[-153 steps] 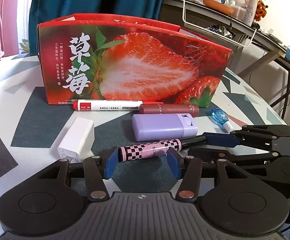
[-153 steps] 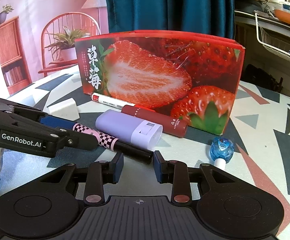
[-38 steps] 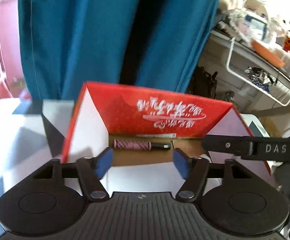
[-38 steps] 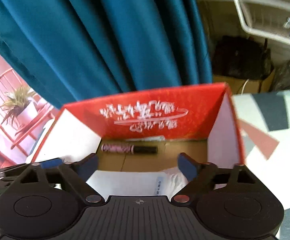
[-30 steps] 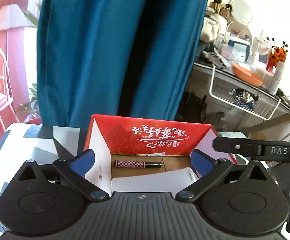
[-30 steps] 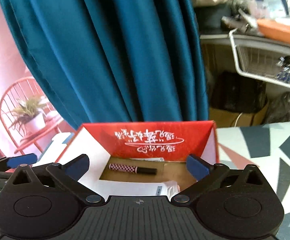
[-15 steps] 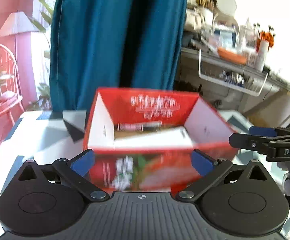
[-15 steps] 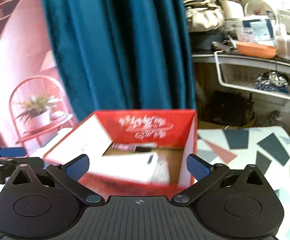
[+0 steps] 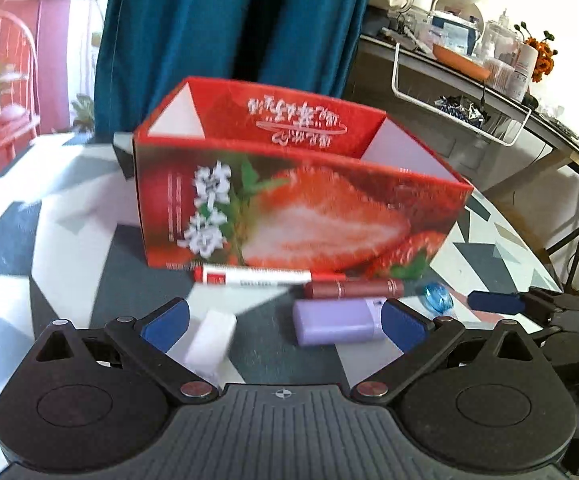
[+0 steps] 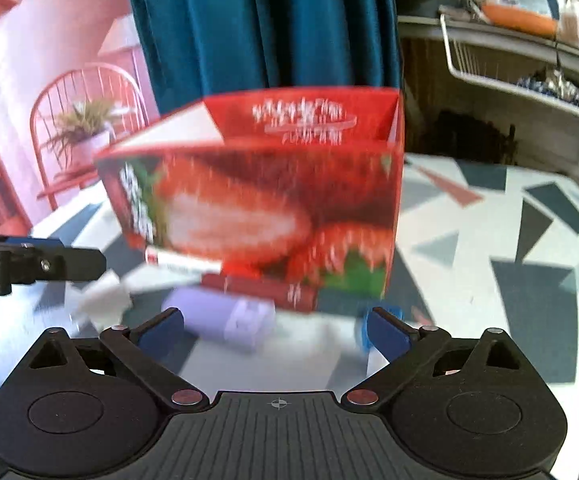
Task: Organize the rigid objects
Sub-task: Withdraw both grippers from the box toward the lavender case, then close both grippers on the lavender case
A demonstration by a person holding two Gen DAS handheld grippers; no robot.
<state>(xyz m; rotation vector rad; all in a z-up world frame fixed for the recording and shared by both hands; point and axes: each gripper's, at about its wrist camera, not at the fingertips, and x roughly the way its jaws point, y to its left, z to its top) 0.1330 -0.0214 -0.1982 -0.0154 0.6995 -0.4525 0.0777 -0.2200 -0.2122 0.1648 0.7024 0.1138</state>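
A red strawberry box point(image 9: 301, 208) point(image 10: 265, 200) stands open-topped on the patterned table; its inside is hidden from here. In front of it lie a red-and-white marker point(image 9: 249, 276), a dark red tube point(image 9: 353, 289), a lilac case point(image 9: 335, 322) point(image 10: 225, 320), a white block point(image 9: 209, 346) and a small blue object point(image 9: 437, 298). My left gripper point(image 9: 283, 326) hangs open above the white block and lilac case, holding nothing. My right gripper point(image 10: 275, 330) is wide, its jaws closing, over the lilac case with its pads clear of it. The right view is blurred.
A teal curtain point(image 9: 229, 20) hangs behind the box. A cluttered shelf with a wire basket point(image 9: 457, 92) runs along the right. A red chair with a potted plant point(image 10: 85, 128) stands at the left. The table edge point(image 9: 529, 240) curves away to the right.
Both grippers have dropped and drawn back from above the box. The box front and the items before it have come into view; the checkered pen inside is no longer seen.
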